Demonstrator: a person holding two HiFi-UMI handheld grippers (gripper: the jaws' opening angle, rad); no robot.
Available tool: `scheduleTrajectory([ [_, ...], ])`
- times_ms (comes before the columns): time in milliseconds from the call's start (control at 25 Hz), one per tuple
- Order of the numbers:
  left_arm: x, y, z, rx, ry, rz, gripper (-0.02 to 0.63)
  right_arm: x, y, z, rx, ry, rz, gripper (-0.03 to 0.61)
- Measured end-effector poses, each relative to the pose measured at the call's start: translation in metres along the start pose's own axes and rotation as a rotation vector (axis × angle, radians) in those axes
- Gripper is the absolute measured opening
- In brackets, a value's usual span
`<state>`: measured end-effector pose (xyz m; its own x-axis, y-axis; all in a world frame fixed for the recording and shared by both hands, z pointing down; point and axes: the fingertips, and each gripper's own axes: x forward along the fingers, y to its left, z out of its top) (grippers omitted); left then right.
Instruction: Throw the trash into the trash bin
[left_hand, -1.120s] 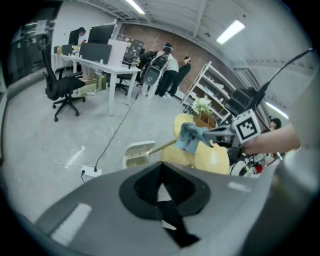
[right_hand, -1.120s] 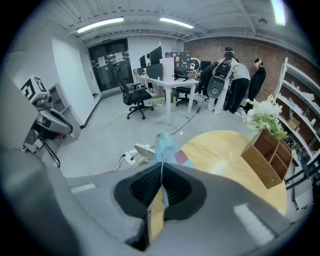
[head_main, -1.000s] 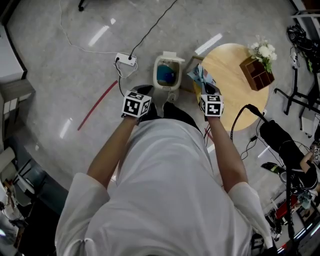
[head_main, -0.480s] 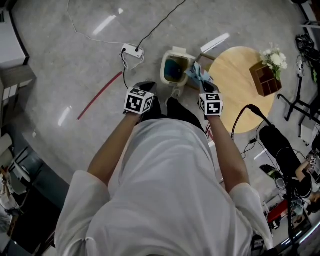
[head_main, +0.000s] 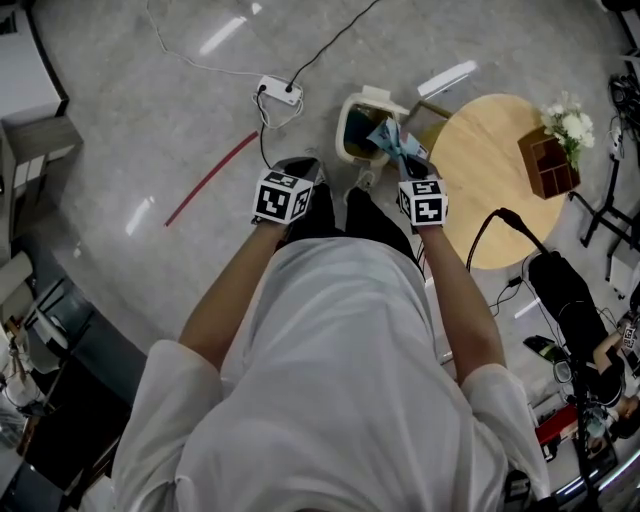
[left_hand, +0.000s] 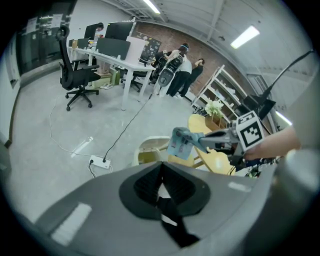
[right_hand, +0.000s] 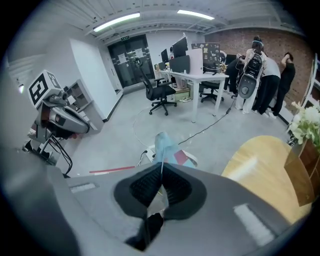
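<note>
Your right gripper (right_hand: 161, 167) clamped tight on crumpled light-blue wrapper (right_hand: 167, 147) (red patch showing), over cream trash bin (head_main: 345, 125); your left gripper (left_hand: 160, 167) closed, empty.

The trash bin (head_main: 347, 125) is standing on the floor (head_main: 150, 130), with the round tabletop (head_main: 490, 190) sitting just right of it. The right tongs (head_main: 403, 162) are gripping a wrapper (head_main: 388, 138) over the bin's right rim. The left tongs (head_main: 303, 168) are hovering near-left of the bin. A power strip (head_main: 279, 90) is lying far-left of it, and a box (head_main: 548, 165) is sitting on the tabletop's right side.
</note>
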<state>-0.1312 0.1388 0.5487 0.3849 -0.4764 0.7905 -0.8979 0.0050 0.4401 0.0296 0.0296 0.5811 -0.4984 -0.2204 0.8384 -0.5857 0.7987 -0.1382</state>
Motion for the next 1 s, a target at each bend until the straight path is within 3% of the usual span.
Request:
scheduleTrajectory([
  [800,0.023,0.026,-0.019,-0.078,-0.012,0.040,0.005,0.044,0.018,-0.021,0.005,0.083,0.107,0.002],
  [1000,0.036,0.036,-0.022,-0.058,-0.026,0.061,0.005,0.063,0.018,-0.033,0.006,0.103,0.123,0.002],
])
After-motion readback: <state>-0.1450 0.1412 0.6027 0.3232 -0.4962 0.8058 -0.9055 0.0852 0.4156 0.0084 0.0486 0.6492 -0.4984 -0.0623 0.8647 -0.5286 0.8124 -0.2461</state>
